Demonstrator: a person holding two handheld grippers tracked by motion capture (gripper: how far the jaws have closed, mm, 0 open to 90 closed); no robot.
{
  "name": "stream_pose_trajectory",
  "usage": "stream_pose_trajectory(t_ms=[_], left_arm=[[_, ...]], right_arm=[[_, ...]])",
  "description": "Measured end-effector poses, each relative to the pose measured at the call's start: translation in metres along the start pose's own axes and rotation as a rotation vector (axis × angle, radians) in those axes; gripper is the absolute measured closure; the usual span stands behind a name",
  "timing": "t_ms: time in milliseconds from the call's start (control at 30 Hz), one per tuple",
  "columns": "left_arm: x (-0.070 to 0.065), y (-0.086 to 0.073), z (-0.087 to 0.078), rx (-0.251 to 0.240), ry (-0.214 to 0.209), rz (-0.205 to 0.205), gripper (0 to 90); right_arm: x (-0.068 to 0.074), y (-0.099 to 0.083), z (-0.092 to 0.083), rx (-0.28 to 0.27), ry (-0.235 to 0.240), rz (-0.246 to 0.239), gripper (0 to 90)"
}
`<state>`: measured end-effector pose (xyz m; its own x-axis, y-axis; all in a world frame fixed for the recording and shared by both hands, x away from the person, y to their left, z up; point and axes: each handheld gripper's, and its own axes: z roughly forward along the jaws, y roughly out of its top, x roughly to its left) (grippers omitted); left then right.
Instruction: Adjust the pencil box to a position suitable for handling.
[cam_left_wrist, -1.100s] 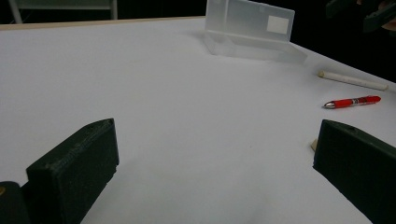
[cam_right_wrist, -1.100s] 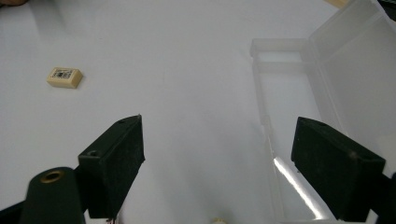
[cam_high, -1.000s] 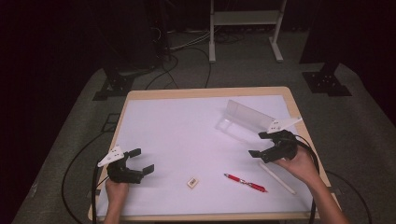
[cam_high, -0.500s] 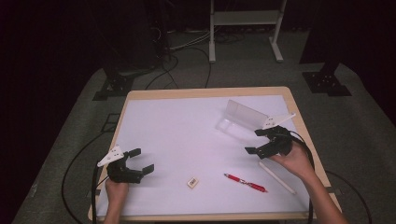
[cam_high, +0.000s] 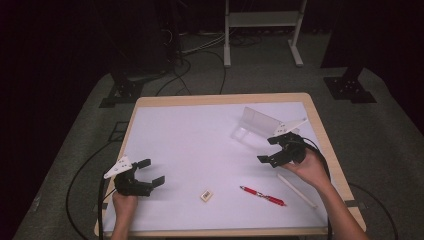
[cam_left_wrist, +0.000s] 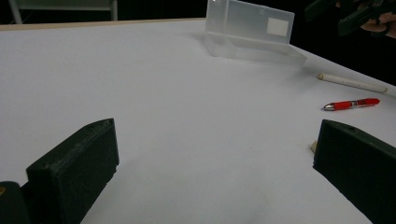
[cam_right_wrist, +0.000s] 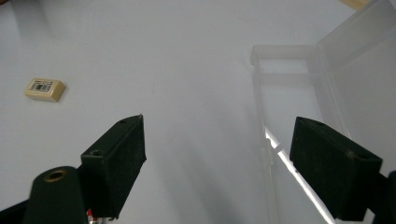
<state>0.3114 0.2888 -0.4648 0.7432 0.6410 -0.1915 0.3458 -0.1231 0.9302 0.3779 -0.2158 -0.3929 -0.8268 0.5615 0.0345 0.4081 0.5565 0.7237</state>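
A clear plastic box (cam_high: 260, 122) (cam_left_wrist: 252, 30) (cam_right_wrist: 299, 84) lies at the table's far right with its lid up. A red pen (cam_high: 262, 195) (cam_left_wrist: 352, 103) and a white stick (cam_high: 297, 190) (cam_left_wrist: 350, 82) rest near the front right. Left of the pen sits a small cream eraser (cam_high: 206, 195) (cam_right_wrist: 44, 89). My right gripper (cam_high: 266, 150) (cam_right_wrist: 217, 158) hovers open just in front of the box, holding nothing. At the front left my left gripper (cam_high: 152, 171) (cam_left_wrist: 215, 172) is open and empty, low over the white mat.
A white mat (cam_high: 200, 145) covers most of the wooden table (cam_high: 320, 125). Cables trail from both grippers over the table's edges. Dark stands and a white frame stand on the grey floor beyond the table.
My right gripper has moved up the table, away from the pen and closer to the clear box. The left gripper has stayed in place.
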Motion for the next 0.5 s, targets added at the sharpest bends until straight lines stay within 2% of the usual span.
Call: stream_pose_trajectory(t_ms=[333,467,500], left_arm=[[0.000,0.000,0.000,-0.005,-0.002,-0.001,0.0],[0.000,0.000,0.000,-0.007,-0.003,-0.002,0.0],[0.001,0.000,0.000,-0.007,-0.002,-0.001,0.0]], right_arm=[[-0.006,0.007,0.020,0.052,-0.005,-0.024,25.0],[-0.011,0.008,0.026,0.072,-0.006,-0.010,27.1],[-0.014,0.008,0.030,0.078,-0.007,-0.007,30.0]])
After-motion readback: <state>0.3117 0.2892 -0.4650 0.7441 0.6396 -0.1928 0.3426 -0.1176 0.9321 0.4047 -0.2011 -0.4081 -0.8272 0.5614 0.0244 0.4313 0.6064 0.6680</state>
